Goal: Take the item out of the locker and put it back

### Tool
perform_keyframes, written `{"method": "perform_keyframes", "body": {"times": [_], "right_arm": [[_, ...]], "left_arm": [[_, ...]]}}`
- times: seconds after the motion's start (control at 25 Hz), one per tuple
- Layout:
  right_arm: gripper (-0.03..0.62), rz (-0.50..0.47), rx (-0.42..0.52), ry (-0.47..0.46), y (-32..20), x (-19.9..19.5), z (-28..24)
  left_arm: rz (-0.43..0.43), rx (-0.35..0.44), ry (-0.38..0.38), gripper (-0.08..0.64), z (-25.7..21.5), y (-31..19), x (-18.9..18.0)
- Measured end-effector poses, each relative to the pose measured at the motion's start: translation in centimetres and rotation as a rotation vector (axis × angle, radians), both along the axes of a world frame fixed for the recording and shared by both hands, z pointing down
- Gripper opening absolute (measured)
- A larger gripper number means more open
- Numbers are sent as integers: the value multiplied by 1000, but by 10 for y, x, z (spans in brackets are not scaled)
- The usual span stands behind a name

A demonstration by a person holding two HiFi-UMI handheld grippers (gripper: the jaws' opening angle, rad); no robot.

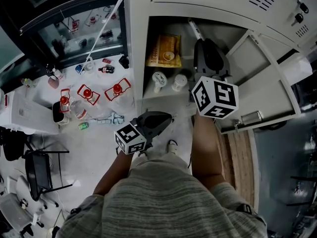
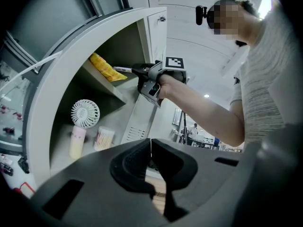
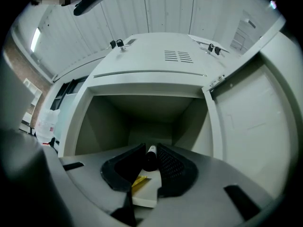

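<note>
The grey locker [image 1: 141, 43] stands open, its door [image 1: 262, 98] swung to the right. My right gripper [image 1: 200, 41] reaches into the upper compartment [image 3: 142, 112], shut on a black-and-white marker pen [image 3: 150, 157] that sticks out past its fingertips. From the left gripper view the pen [image 2: 122, 69] points at a yellow packet [image 2: 106, 67] on the upper shelf. A small white fan [image 2: 85, 113] and a tub of cotton swabs [image 2: 104, 138] stand on the shelf below. My left gripper [image 1: 171, 117] hangs low in front of the locker, shut and empty.
The open door [image 3: 255, 117] hems in the right side of the compartment. To the left of the locker are a glass case [image 1: 74, 29], several red-handled items [image 1: 89, 93] on the pale floor and a black chair [image 1: 39, 170]. A wooden strip [image 1: 240, 152] runs under the door.
</note>
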State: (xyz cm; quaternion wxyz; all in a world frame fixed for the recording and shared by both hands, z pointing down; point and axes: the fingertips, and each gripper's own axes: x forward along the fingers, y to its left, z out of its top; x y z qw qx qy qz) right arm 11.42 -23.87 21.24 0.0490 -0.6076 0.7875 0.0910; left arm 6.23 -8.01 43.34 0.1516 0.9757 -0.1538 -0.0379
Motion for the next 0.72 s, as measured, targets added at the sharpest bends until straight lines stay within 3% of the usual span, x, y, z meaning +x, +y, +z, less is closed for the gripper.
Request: {"method": "perform_keyframes", "body": {"times": [0.72], "right_arm": [[87, 33, -147, 104, -27, -1, 60]], "left_arm": [[-16, 5, 0, 9, -2, 2, 0]]}}
